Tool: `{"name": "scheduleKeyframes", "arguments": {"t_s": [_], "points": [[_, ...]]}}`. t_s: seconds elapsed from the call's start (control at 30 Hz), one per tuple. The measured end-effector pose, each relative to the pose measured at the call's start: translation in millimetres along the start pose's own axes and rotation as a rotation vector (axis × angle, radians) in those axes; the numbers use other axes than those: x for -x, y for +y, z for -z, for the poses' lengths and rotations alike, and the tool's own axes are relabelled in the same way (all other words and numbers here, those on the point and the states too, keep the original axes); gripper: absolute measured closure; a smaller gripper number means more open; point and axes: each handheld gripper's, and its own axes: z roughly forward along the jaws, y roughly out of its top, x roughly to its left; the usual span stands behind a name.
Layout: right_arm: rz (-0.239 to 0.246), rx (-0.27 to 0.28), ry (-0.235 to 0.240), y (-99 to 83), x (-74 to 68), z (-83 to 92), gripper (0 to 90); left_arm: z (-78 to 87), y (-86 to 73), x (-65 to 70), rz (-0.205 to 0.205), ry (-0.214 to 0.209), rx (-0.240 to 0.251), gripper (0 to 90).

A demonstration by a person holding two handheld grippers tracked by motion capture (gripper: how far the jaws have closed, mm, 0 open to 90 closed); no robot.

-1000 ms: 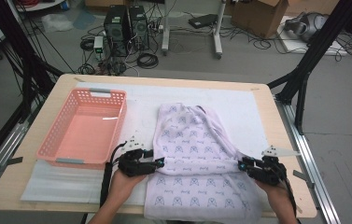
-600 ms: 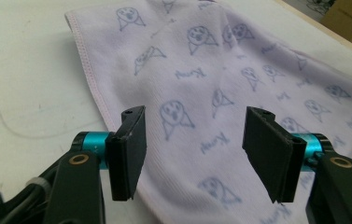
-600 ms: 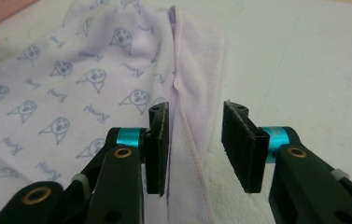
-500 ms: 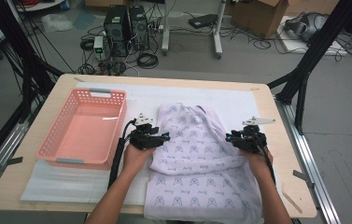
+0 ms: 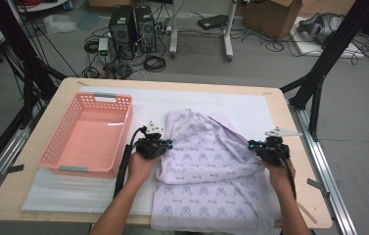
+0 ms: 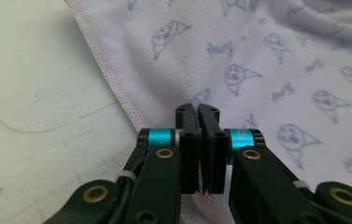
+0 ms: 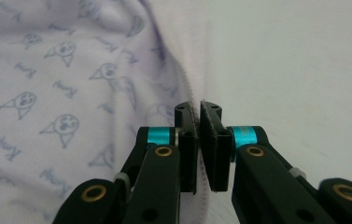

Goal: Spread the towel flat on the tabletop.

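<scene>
left gripper [image 5: 160,145]: my jaws have just been closing, now pinched on the cloth [image 5: 211,171] edge at its 9 o'clock side.
right gripper [image 5: 259,147]: also just closed, holding the hem at 3 o'clock.
cloth: on the white mat [image 5: 250,105], right of the pink basket [image 5: 59,156].
meaning: both edges are gripped, i judge a fold can begin.

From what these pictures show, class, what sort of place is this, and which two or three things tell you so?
Most likely a lab or workshop set up for recording, not a home. Desktop computer towers sit on the floor among loose cables, a black frame stands around the wooden table, and a cardboard box lies behind.
</scene>
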Motion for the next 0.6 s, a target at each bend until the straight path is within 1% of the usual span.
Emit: {"name": "scheduleKeyframes", "arguments": {"t_s": [0.03,0.07,0.1,0.17,0.23,0.3,0.37,0.4,0.47,0.5,0.53,0.57,0.6], "points": [[-0.025,0.013,-0.007,-3.5,4.1,7.7,85.2,3.5,-2.0,2.4,-0.010,-0.008,0.003,86.9],[-0.041,0.026,-0.015,-7.2,8.3,14.8,85.1,6.7,-3.7,5.5,-0.018,-0.016,-0.010,86.8],[-0.058,0.037,-0.013,-10.9,11.7,21.2,85.1,9.7,-6.5,9.6,-0.024,-0.019,0.001,86.8],[-0.058,0.036,-0.020,-18.9,15.4,31.5,85.2,16.9,-10.7,15.8,-0.026,-0.041,0.009,86.9],[-0.050,0.014,-0.024,-27.5,18.0,39.4,85.2,24.3,-15.3,20.6,-0.028,-0.065,0.017,86.9],[-0.040,-0.019,-0.034,-35.9,16.7,45.9,85.2,31.0,-21.8,26.7,-0.028,-0.088,0.017,87.0],[-0.020,-0.050,-0.042,-44.2,12.1,52.5,85.2,38.1,-30.2,32.7,-0.043,-0.109,0.013,87.0],[-0.007,-0.062,-0.040,-48.0,9.8,55.3,85.2,41.3,-34.4,35.8,-0.043,-0.122,0.016,86.9],[0.014,-0.074,-0.028,-54.2,4.9,60.6,84.1,46.3,-40.9,40.5,-0.048,-0.143,0.019,86.7],[0.031,-0.070,-0.027,-55.9,2.4,62.3,82.8,47.3,-41.7,41.0,-0.047,-0.156,0.017,85.9],[0.054,-0.061,-0.025,-56.3,0.9,63.3,79.9,46.8,-40.6,40.5,-0.043,-0.155,0.015,82.3],[0.065,-0.048,-0.030,-55.1,0.3,63.9,74.1,45.3,-38.1,38.9,-0.030,-0.148,0.014,71.8],[0.065,-0.027,-0.036,-52.4,1.0,63.8,68.3,43.3,-34.9,36.3,-0.011,-0.141,0.010,61.5]]}}
